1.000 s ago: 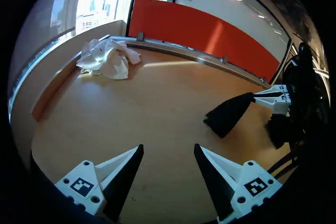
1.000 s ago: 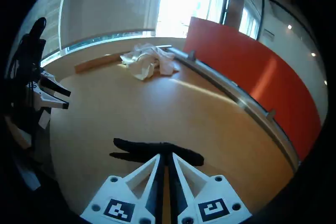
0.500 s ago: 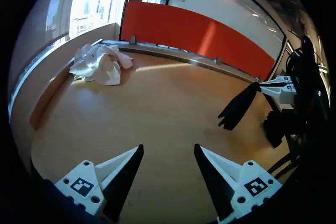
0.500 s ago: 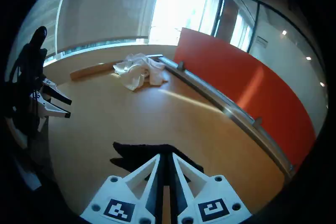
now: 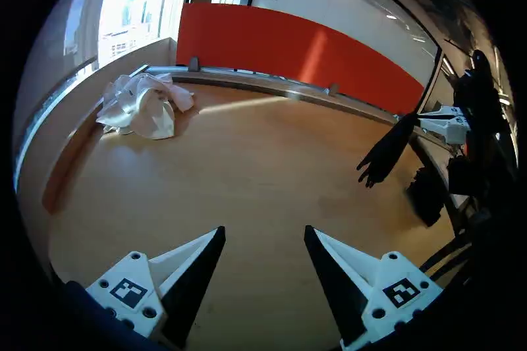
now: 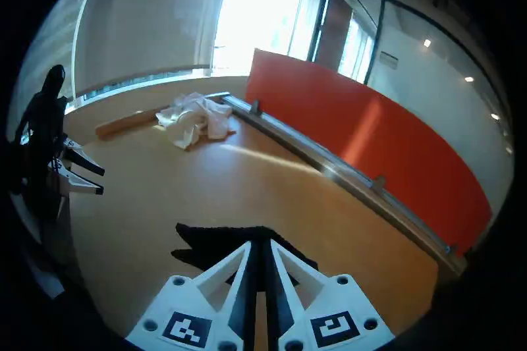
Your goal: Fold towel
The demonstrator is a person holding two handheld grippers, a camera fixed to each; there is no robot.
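In the right gripper view a black towel bunches just ahead of my right gripper, whose fingers are shut on it. The left gripper view shows that same black towel hanging limp from the right gripper, above the right side of the wooden table. My left gripper is open and holds nothing, low over the near part of the table. It also appears at the far left as the left gripper, held by a dark-sleeved person.
A crumpled pile of white towels lies at the table's far left corner, seen as the white pile from the other side. A metal rail and a red partition line the far edge. Windows stand behind.
The right gripper has lifted the black towel off the table, so it now hangs free. The left gripper has shifted only slightly.
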